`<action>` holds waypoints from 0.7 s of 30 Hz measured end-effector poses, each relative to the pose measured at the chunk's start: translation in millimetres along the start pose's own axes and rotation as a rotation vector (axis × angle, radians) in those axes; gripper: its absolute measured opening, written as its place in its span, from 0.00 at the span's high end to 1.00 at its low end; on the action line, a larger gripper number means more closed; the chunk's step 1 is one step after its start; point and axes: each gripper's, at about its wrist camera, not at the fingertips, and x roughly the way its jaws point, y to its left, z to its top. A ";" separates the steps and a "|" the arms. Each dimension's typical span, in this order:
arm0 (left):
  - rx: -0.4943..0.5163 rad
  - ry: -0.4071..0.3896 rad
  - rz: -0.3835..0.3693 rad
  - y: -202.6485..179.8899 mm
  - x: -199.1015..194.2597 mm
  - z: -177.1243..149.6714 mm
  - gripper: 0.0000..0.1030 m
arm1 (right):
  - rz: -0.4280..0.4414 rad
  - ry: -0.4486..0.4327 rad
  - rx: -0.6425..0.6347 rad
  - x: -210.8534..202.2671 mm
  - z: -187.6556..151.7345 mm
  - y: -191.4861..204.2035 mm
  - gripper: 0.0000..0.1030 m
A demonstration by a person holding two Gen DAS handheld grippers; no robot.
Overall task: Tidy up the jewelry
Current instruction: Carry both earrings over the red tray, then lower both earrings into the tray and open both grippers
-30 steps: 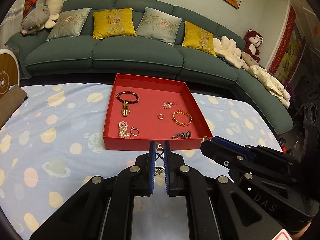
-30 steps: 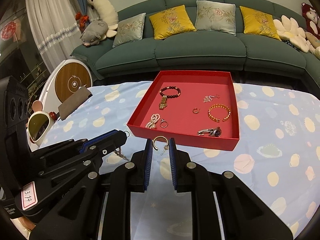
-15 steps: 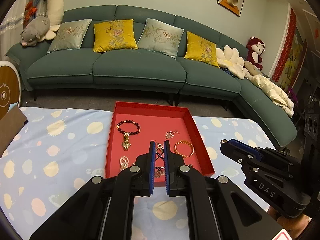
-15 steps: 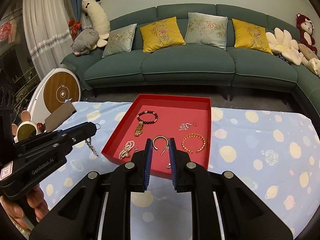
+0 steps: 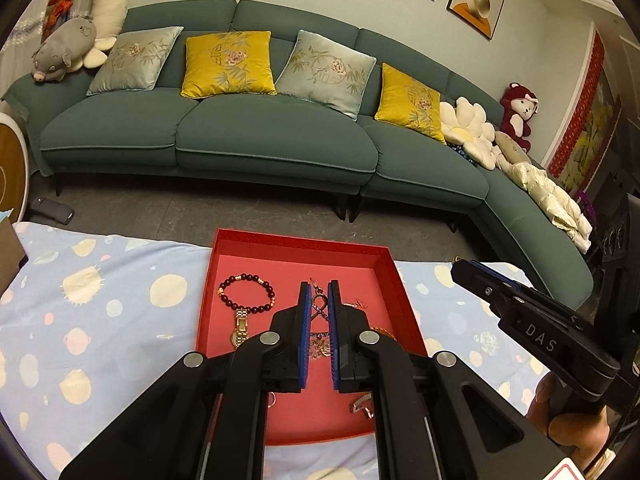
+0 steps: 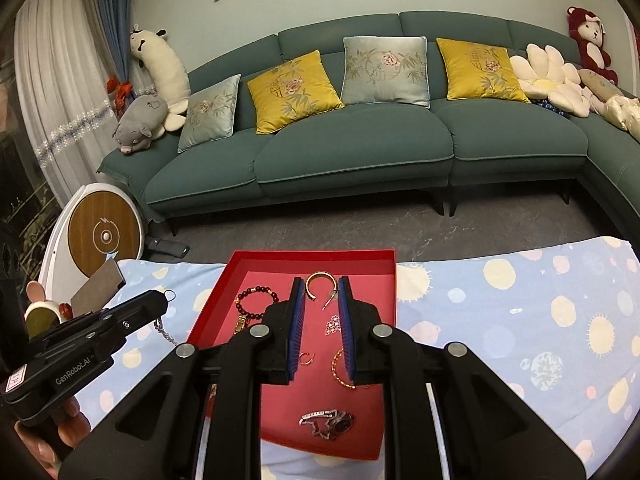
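While both grippers hang over the red tray (image 6: 390,258), the left gripper (image 5: 319,300) is clamped on a thin chain (image 5: 319,306) and the right gripper (image 6: 321,295) pinches a gold open hoop (image 6: 320,283) (pin dangling); bead bracelet (image 5: 246,292) lies on the tray floor, left side

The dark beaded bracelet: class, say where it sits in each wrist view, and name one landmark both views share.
Left wrist view: the dark beaded bracelet lies in the tray's far-left part, left of the left gripper.
Right wrist view: the bracelet lies at the tray's left, just left of the right gripper.
Shared landmark: the red tray.
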 end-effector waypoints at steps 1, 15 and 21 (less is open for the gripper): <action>0.009 -0.002 0.005 0.7 4.6 1.1 0.94 | 0.001 0.003 0.004 5.9 -0.2 -1.3 0.84; 0.084 0.050 0.029 11.8 71.2 0.4 0.94 | -0.001 0.054 0.040 77.6 -15.3 -20.3 0.84; 0.088 0.065 0.039 12.7 89.0 0.3 0.94 | -0.005 0.065 0.045 92.6 -16.3 -18.4 0.84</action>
